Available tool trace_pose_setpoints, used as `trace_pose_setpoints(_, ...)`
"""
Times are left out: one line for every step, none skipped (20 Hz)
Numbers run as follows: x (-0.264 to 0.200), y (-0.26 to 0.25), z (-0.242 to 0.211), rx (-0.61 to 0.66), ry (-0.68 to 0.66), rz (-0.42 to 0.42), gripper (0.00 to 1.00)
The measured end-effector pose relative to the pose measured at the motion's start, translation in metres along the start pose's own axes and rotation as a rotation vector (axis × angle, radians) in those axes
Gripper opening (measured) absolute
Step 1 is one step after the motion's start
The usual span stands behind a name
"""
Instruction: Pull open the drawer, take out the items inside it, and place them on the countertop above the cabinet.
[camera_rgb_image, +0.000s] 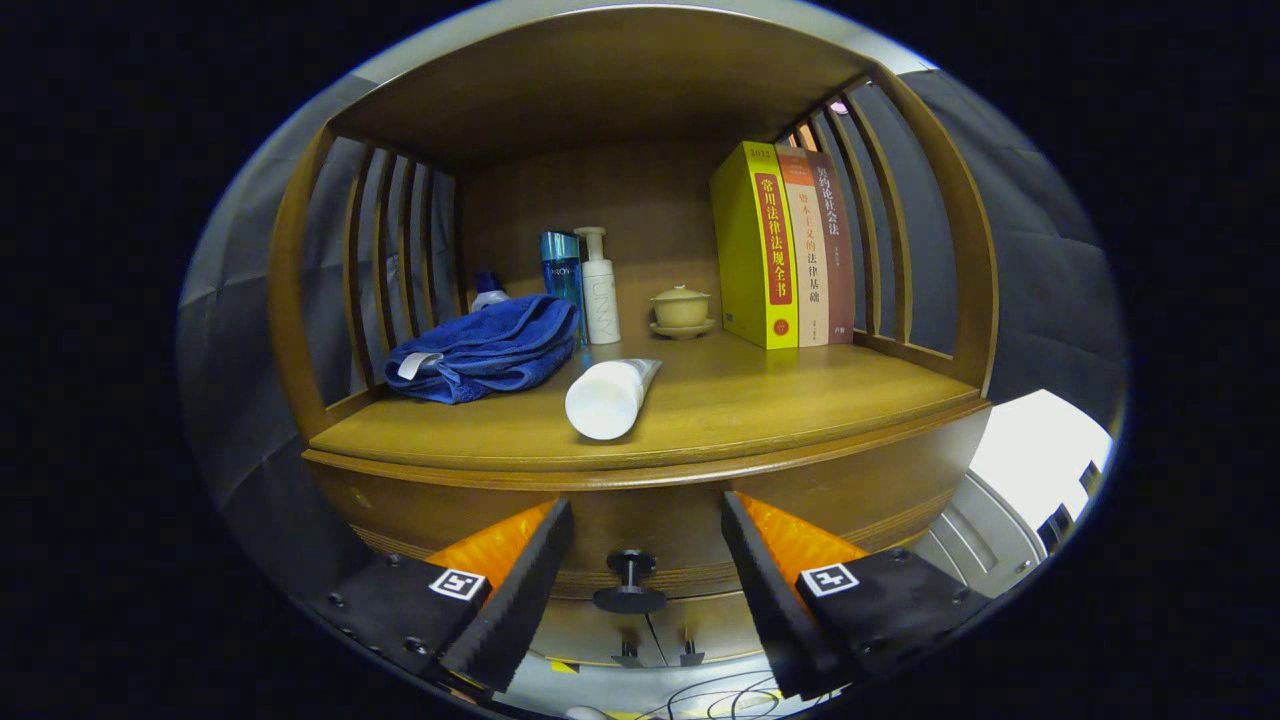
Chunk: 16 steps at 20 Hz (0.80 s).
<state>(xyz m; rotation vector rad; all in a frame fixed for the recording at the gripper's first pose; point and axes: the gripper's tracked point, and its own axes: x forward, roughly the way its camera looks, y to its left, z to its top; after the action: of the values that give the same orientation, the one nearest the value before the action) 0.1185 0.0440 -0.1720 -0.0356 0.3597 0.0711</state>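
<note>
Between the wide-open, empty fingers (647, 585) sits the drawer knob (630, 580); bottle (599, 290) lettering too blurred to read

The yellow book (757, 250) spine reads 常用法律法规全书; the white pump bottle (599, 290) reads UNNY.

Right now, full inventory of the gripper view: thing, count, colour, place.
towel: 1, blue, folded, countertop left
tube: 1, white, lying on countertop beside towel, cap toward gripper
bottles: 3; small blue-capped one behind towel, teal one, white pump bottle, at the back
lidded cup: 1, beige, on saucer, back centre
books: 3, yellow, tan, brown, upright, countertop right
countertop: 1, brown wood
drawer knob: 1, black, on closed drawer front below countertop
gripper: 1, open, fingers either side of knob, not touching
</note>
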Motion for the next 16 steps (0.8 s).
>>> trace_pose_setpoints(0.000,0.000,0.000,0.003,-0.001,-0.001,0.99)
trace_pose_setpoints(0.000,0.000,0.001,0.003,-0.001,-0.001,0.99)
trace_pose_setpoints(0.000,0.000,0.001,0.003,-0.003,-0.001,0.99)
trace_pose_setpoints(0.001,0.001,0.001,0.001,-0.006,-0.002,0.99)
trace_pose_setpoints(0.001,0.001,0.001,-0.001,-0.011,-0.001,0.99)
trace_pose_setpoints(0.001,0.001,0.001,-0.004,-0.013,-0.001,0.99)
trace_pose_setpoints(0.001,0.001,0.000,-0.008,-0.014,-0.001,0.99)
trace_pose_setpoints(0.001,-0.003,-0.001,-0.014,-0.004,-0.015,0.99)
trace_pose_setpoints(-0.003,-0.008,-0.001,-0.026,0.006,-0.035,0.99)
trace_pose_setpoints(-0.009,-0.008,0.006,-0.030,-0.013,-0.037,0.99)
trace_pose_setpoints(-0.015,-0.006,0.012,-0.026,-0.035,-0.031,1.00)
trace_pose_setpoints(-0.023,-0.005,0.019,-0.019,-0.051,-0.024,1.00)
trace_pose_setpoints(-0.035,-0.004,0.023,-0.010,-0.060,-0.021,0.99)
trace_pose_setpoints(-0.044,-0.006,0.027,-0.001,-0.064,-0.022,0.99)
trace_pose_setpoints(-0.054,-0.008,0.034,0.007,-0.078,-0.025,0.99)
trace_pose_setpoints(-0.064,-0.011,0.043,0.008,-0.099,-0.032,0.99)
